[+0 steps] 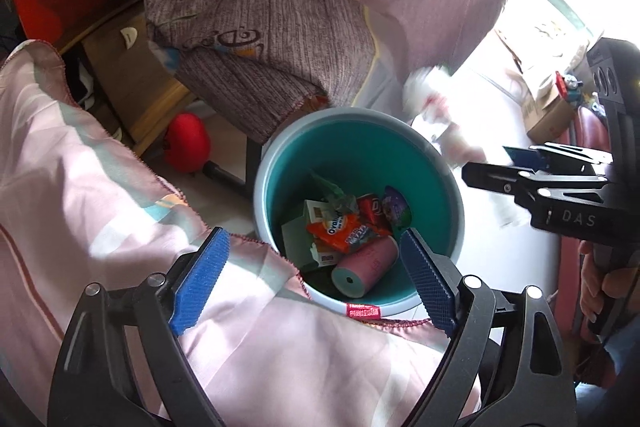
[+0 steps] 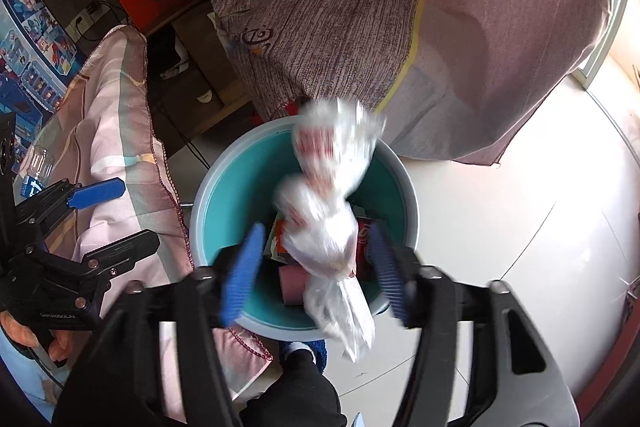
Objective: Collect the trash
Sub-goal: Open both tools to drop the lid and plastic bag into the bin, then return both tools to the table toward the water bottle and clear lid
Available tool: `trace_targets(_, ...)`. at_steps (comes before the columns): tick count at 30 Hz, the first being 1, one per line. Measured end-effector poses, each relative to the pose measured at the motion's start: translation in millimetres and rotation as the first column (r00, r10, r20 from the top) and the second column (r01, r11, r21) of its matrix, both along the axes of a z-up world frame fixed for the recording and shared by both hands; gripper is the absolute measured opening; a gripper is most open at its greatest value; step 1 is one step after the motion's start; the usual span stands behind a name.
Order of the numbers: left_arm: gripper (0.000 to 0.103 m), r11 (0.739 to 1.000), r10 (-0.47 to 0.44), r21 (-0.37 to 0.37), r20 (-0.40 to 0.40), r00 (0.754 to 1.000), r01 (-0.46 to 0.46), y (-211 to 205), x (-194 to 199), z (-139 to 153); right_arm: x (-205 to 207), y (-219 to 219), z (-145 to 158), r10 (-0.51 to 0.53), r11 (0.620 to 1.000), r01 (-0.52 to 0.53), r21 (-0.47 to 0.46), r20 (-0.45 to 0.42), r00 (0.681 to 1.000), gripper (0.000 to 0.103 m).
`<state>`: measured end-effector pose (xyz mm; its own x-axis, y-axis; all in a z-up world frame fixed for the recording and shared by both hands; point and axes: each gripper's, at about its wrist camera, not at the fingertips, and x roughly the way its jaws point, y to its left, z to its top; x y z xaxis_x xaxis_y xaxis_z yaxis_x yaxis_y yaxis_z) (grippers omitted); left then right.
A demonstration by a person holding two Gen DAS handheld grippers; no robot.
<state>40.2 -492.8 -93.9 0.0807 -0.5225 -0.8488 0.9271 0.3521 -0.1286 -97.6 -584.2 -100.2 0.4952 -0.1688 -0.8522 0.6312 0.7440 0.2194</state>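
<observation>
"DAS" stands in pale letters on the black body of the right hand-held gripper (image 1: 486,169); "Ovaltine", partly hidden, shows in white on the orange packet (image 1: 340,229) inside the teal bin (image 1: 280,163); the red label (image 1: 364,309) on the bin's near rim carries white characters too small to read.

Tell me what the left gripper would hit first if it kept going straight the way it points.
Probably the trash in the teal bin: the open left gripper points into its mouth, toward the pink roll and orange wrapper. Depth is uncertain; the near rim could come first.
</observation>
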Motion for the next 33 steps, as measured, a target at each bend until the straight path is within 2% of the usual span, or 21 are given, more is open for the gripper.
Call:
trace_targets(7, 0.088, 1.000, 0.023, -0.002, 0.008, 1.000, -0.023, 13, 3, 5, 2, 8, 7, 0.005, 1.000, -0.005, -0.008, -0.010, 1.000, 0.073)
trace_targets(15, 0.088, 0.997, 0.078, -0.018, 0.031, 0.996, -0.078, 45, 9, 18, 17, 29, 24, 0.051, 0.998, -0.051, -0.032, -0.010, 0.999, 0.076)
trace_targets(20, 0.088, 0.989, 0.147, -0.029, 0.049, 0.988, -0.146, 78, 20, 27, 40, 52, 37, 0.113, 0.993, -0.113, -0.038, 0.010, 0.994, 0.077)
trace_targets(27, 0.088, 0.955, 0.295, -0.042, 0.063, 0.953, -0.293, 148, 47, 37, 87, 104, 53, 0.237, 0.971, -0.236, -0.045, 0.035, 0.971, 0.077)
trace_targets(33, 0.088, 0.905, 0.425, -0.045, 0.075, 0.902, -0.423, 220, 72, 39, 138, 164, 64, 0.372, 0.928, -0.370, -0.052, 0.040, 0.927, 0.077)
